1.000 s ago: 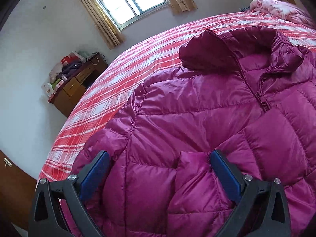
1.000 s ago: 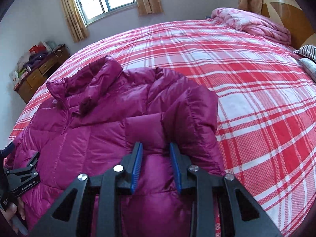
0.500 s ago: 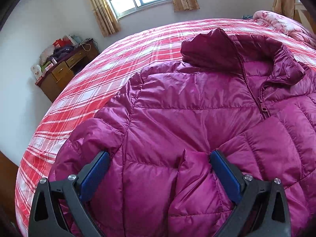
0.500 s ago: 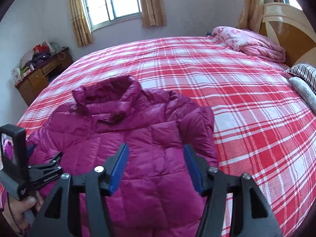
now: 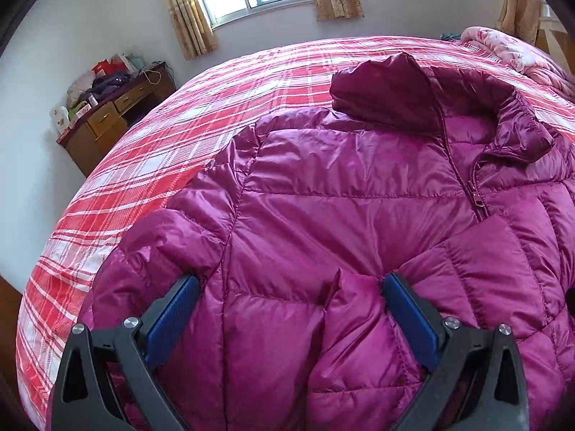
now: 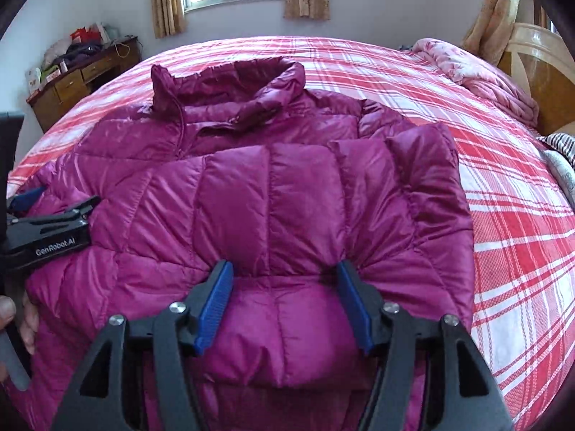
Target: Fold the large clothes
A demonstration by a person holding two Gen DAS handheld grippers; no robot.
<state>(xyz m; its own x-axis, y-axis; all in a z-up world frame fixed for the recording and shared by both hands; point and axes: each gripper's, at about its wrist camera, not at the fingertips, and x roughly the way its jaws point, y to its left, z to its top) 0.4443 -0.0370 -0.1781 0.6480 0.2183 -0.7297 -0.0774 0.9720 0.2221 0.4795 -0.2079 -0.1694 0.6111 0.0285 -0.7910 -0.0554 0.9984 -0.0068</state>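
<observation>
- A magenta quilted down jacket is lying front-up on a bed covered with a red and white plaid bedspread, its collar pointing toward the window wall.
- One sleeve is lying folded across the jacket's front, its puffy end reaching toward the camera in the right wrist view.
- The right hand-held gripper is hanging just over that folded part; its jaws are opening, standing fairly wide, with padded fabric bulging between the blue pads but not visibly squeezed.
- The left hand-held gripper is resting low over the jacket's other side, jaws spread wide around a broad stretch of quilted fabric, nothing being pinched.
- A person's hand is showing at the left edge of the right wrist view, holding the left tool's handle.
- A wooden dresser piled with bags and clothes is standing by the wall beyond the bed, and a pink quilt is lying bunched near the headboard.
</observation>
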